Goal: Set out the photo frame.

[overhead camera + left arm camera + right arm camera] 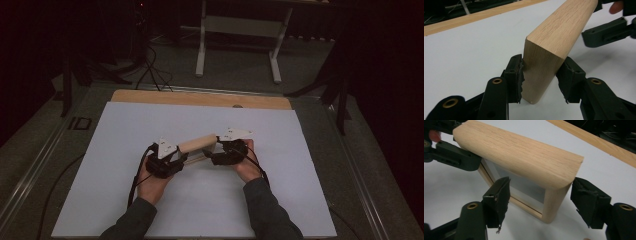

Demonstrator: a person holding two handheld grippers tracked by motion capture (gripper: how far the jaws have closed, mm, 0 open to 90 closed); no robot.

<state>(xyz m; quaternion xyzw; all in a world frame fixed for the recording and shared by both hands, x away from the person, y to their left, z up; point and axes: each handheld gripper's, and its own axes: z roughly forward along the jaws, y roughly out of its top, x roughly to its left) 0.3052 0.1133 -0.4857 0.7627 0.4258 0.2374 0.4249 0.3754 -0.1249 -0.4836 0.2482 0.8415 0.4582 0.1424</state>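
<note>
A light wooden frame (197, 144) with a rounded top rail stands on edge on the white board (150, 210), held between both hands. My left gripper (176, 159) is shut on the frame's left end, both pads pressed against the wood (541, 65). My right gripper (219, 153) is at the other end, open. Its jaws stand on either side of the frame's corner (554, 202), with a gap at the right pad (586, 200). The right gripper's jaw (606, 32) shows farther off in the left gripper view, and the left gripper's jaw (451, 157) in the right gripper view.
The white board covers most of the table, with a wooden strip (200, 98) along its far edge. Beyond it stand white table legs (201, 45) and floor cables (150, 70). Black cables (135, 180) trail from the grippers.
</note>
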